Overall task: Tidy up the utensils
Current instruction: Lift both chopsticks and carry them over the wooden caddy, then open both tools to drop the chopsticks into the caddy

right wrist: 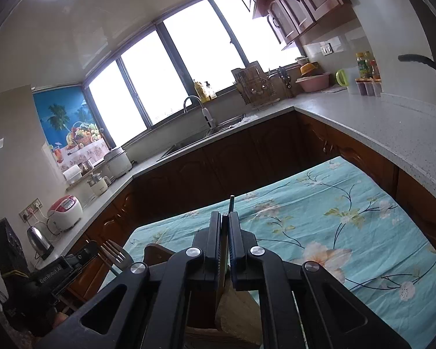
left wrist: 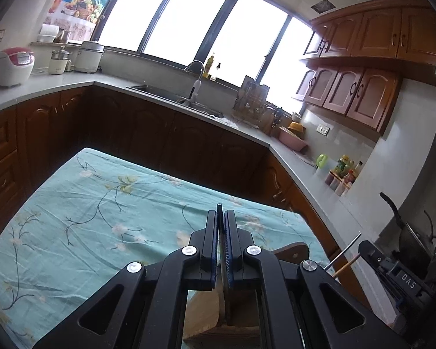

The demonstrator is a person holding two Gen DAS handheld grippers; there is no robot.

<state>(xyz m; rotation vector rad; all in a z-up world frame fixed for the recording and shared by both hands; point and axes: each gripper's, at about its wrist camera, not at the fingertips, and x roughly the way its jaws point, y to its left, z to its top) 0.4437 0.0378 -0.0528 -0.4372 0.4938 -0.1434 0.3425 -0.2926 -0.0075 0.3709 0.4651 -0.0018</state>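
Over the surface (left wrist: 107,203), draped in wrinkled teal floral cloth: left hand-held gripper (left wrist: 221,218) clamped on a thin dark utensil handle (left wrist: 219,208); right hand-held gripper (right wrist: 225,218) pinched on a slim green-dark stick (right wrist: 232,202). Metal fork (right wrist: 116,254) shows near a wooden holder (right wrist: 155,254) below.

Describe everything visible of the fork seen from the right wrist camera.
The fork is silvery metal with long, slim tines pointing up and left. Only its head and neck show; its handle disappears into the left gripper, which is shut on it. It hangs tilted above the near left corner of the floral tablecloth, close to a brown wooden piece.
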